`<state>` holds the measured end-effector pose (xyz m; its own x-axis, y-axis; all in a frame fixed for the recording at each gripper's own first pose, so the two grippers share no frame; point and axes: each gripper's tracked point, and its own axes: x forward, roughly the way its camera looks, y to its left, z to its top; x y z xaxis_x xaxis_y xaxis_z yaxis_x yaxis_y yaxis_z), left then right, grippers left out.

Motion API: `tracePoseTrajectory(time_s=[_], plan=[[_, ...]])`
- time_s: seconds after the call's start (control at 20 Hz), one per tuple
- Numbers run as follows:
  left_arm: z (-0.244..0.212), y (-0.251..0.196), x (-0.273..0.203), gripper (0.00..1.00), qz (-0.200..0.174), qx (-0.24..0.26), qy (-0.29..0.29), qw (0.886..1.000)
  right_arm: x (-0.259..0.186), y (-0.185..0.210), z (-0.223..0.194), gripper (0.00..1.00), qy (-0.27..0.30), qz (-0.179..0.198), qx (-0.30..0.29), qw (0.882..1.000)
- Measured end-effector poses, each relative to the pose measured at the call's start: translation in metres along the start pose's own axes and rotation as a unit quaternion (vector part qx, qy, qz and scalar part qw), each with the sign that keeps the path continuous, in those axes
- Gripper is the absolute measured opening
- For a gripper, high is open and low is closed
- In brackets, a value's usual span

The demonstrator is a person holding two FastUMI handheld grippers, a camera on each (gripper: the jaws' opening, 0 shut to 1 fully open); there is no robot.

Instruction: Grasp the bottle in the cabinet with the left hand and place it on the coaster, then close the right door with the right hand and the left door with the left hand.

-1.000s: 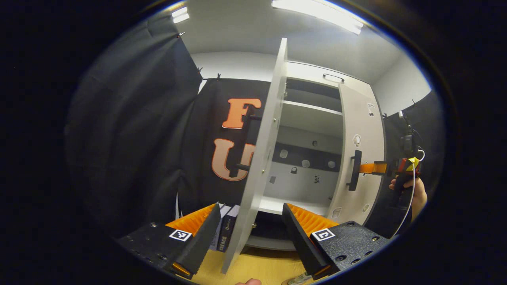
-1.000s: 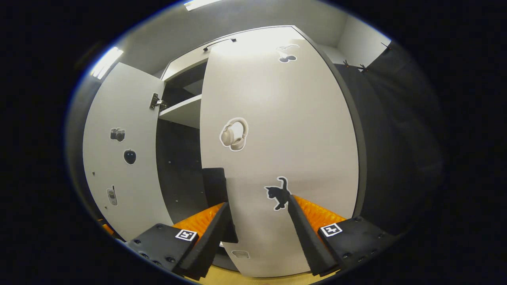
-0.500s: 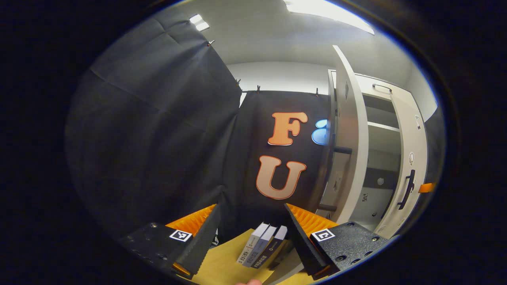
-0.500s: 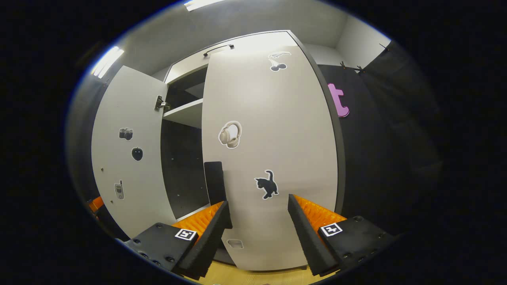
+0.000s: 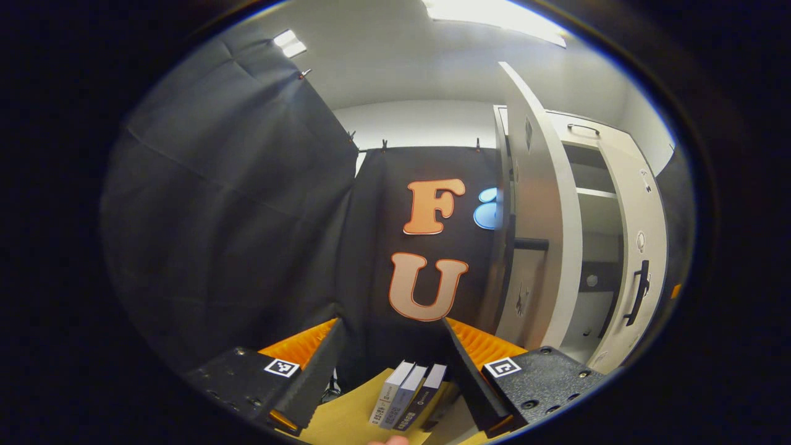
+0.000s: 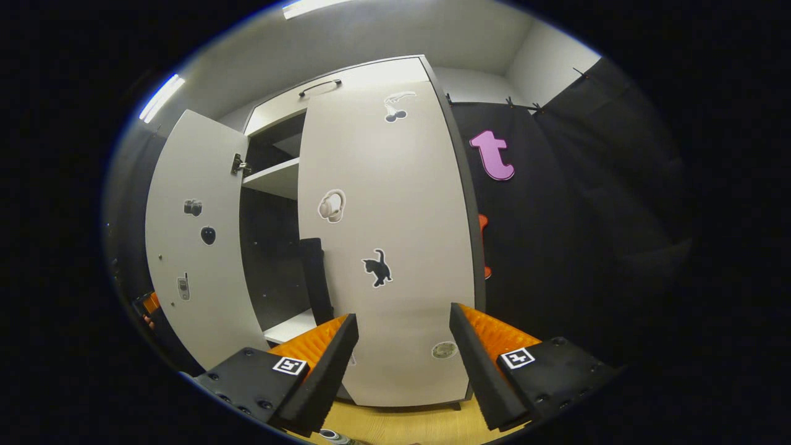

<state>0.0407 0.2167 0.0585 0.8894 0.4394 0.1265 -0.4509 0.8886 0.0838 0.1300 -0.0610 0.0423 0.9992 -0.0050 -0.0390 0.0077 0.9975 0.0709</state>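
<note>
The white cabinet [image 6: 272, 117] stands ahead. Its right door [image 6: 401, 204], with stickers and a black handle [image 6: 314, 278], lies flat against the front, shut or nearly so. My right gripper [image 6: 398, 364] hangs open a little in front of that door, touching nothing. The left door [image 6: 185, 247] stands wide open. In the left gripper view I see that left door [image 5: 544, 210] almost edge-on, its black handle [image 5: 530, 244] on the outer face. My left gripper [image 5: 389, 371] is open and empty, left of the door, facing the booth wall. A small round top [image 6: 334, 436] peeks in at the bottom edge.
Three books [image 5: 405, 395] stand on the wooden table [image 5: 343, 423] just past my left fingers. The cabinet's inside shelf [image 6: 275, 176] shows through the open half. Black cloth walls close the booth on both sides.
My right gripper has drawn back from the right door, which has swung closer to the cabinet front. My left gripper has turned left, from the left door's edge to its outer side.
</note>
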Motion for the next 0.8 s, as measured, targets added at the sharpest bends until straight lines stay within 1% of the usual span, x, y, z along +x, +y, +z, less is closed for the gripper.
tracePoseTrajectory(time_s=[0.15,0.3,0.4,0.6,0.8], plan=[[0.001,-0.016,-0.004,0.92,-0.029,0.021,0.003,0.999,-0.006,-0.005,0.002,0.98,-0.004,-0.005,0.006,1.000],[0.004,-0.029,-0.010,0.92,-0.037,0.042,-0.004,0.998,-0.014,-0.009,0.006,0.98,-0.010,-0.010,0.001,1.000],[0.004,-0.041,-0.014,0.92,-0.049,0.039,-0.001,0.998,-0.019,-0.012,0.006,0.98,-0.010,-0.013,-0.004,1.000],[-0.002,-0.079,-0.022,0.93,-0.099,0.017,0.014,0.995,-0.027,-0.017,0.007,0.98,-0.010,-0.018,-0.003,1.000],[-0.006,-0.119,-0.025,0.92,-0.145,0.028,0.014,0.989,-0.038,-0.028,0.003,0.98,-0.006,-0.032,-0.002,0.999]])
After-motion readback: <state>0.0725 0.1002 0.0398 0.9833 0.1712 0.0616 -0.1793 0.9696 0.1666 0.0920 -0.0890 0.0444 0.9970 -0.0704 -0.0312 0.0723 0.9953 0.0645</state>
